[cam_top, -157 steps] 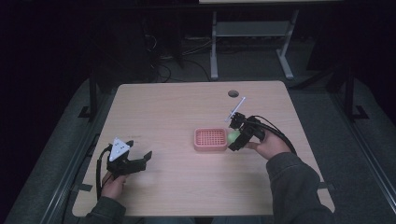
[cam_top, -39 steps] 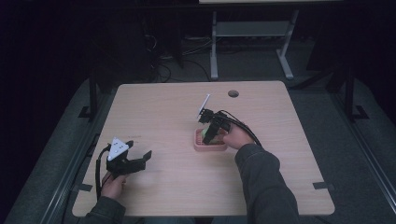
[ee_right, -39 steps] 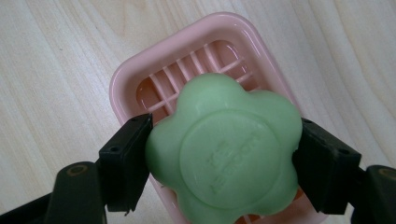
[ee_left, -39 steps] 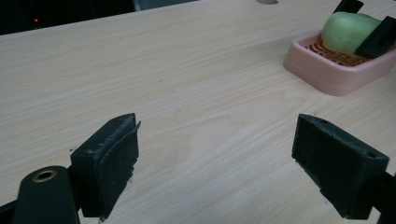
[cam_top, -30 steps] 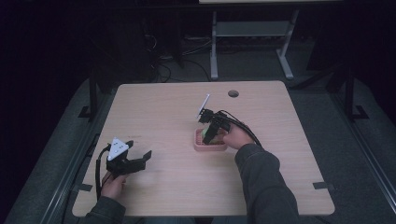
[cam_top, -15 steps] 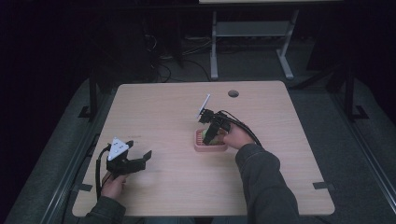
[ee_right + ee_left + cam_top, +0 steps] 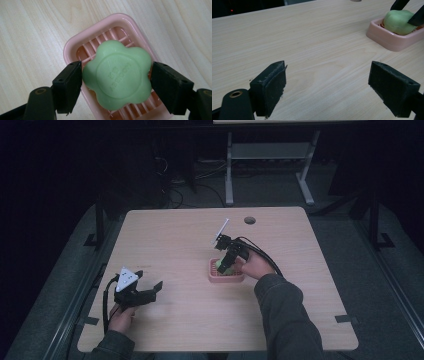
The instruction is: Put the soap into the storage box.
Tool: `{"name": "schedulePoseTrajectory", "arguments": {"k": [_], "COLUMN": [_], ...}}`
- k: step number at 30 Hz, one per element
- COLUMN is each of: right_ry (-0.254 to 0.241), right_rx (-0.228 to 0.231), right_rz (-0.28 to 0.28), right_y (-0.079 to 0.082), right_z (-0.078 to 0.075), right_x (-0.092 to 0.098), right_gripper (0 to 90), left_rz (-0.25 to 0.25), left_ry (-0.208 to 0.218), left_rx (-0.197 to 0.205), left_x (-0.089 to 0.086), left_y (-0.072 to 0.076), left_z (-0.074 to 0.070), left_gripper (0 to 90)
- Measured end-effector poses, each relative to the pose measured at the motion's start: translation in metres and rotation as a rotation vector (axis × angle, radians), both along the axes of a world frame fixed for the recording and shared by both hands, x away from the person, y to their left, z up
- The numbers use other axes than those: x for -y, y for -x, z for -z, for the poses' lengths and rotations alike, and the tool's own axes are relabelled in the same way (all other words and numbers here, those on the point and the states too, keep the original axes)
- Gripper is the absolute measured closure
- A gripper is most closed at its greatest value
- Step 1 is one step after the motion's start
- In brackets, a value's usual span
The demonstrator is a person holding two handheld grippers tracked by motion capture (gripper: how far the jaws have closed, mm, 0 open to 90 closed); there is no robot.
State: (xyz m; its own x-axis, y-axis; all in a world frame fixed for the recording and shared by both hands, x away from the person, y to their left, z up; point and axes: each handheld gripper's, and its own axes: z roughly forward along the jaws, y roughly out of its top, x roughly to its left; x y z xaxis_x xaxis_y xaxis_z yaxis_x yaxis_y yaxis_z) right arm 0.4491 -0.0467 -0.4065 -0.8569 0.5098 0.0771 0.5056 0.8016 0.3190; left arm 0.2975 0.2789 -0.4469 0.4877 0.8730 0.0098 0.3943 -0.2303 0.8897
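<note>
- Green flower soap (image 7: 119, 75) in pink ribbed dish (image 7: 75, 47), table (image 7: 175, 235) center-right.
- R gripper (image 7: 116, 83) over dish, jaws clamped on soap's two sides.
- L gripper (image 7: 328, 86) near table's front-left, jaws spread wide, gripping nothing.

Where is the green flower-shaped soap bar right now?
The green flower-shaped soap bar sits in the pink slatted soap dish near the table's centre, between the right gripper's jaws.

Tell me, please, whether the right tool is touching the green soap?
Touching. In the right gripper view, the right tool has both jaws pressed against opposite sides of the green soap, above the pink soap dish.
</note>
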Motion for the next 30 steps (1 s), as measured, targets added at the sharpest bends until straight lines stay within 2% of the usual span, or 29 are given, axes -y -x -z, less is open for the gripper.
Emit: {"name": "schedulePoseTrajectory", "arguments": {"k": [6, 13, 16, 17, 30], "right_ry": [-0.015, -0.027, -0.036, -0.052, -0.052], "right_rx": [0.012, -0.004, 0.003, 0.011, 0.02], "right_rz": [0.0, 0.018, 0.031, 0.034, 0.043], "right_y": [0.003, 0.004, 0.003, 0.003, 0.008], "right_z": [0.0, 0.003, 0.0, -0.002, -0.009], "right_x": [0.004, 0.012, 0.015, 0.017, 0.021], "right_gripper": [24.7, 24.7, 24.8, 24.7, 24.8], "left_rz": [-0.001, 0.001, 0.001, 0.002, 0.007], "left_ry": [-0.004, -0.004, -0.002, 0.001, -0.002], "left_rx": [0.001, 0.001, 0.0, 0.006, 0.004], "left_x": [0.0, 0.001, 0.0, 0.0, 0.001], "left_y": [0.0, 0.0, 0.001, 0.001, 0.001], "left_z": [0.0, 0.0, 0.0, 0.0, 0.0], "left_gripper": [14.3, 14.4, 14.3, 14.3, 14.3]}}
